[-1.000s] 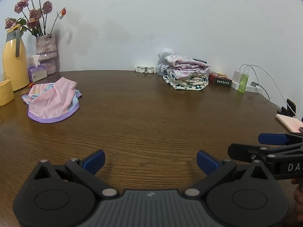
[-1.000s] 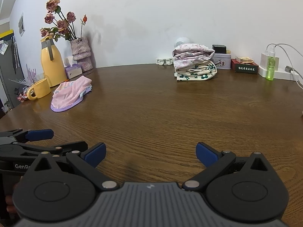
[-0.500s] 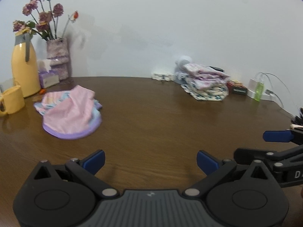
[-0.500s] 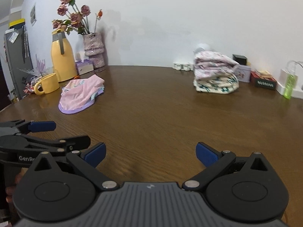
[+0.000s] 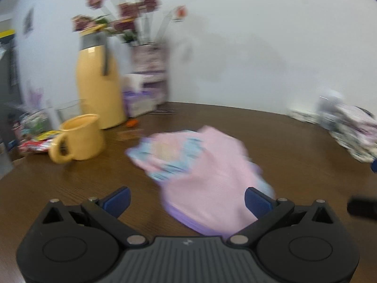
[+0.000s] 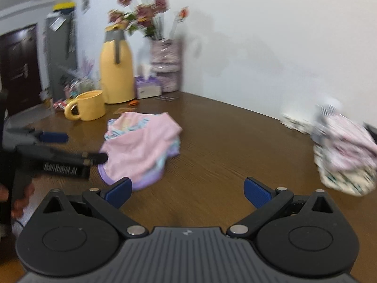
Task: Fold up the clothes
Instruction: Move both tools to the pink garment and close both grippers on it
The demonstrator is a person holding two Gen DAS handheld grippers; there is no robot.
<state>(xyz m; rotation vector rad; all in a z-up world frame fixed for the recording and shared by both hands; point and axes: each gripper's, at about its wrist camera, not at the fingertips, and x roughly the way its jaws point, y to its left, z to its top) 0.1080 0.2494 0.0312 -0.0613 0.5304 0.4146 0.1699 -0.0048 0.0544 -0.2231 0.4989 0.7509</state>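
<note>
We hold the left gripper [image 5: 187,199] and right gripper [image 6: 187,189] spread wide, both empty. The pink garment [image 5: 207,174] lies crumpled on the counter [image 6: 235,146]; a hasty reach risks pinching several layers or knocking the yellow mug [image 5: 79,139].

White lettering runs along the black body of the left gripper [image 6: 77,147] in the right wrist view, but motion blur smears it; it seems to begin "Gen", and the rest cannot be made out. Nothing else in either view carries text that can be read.
</note>
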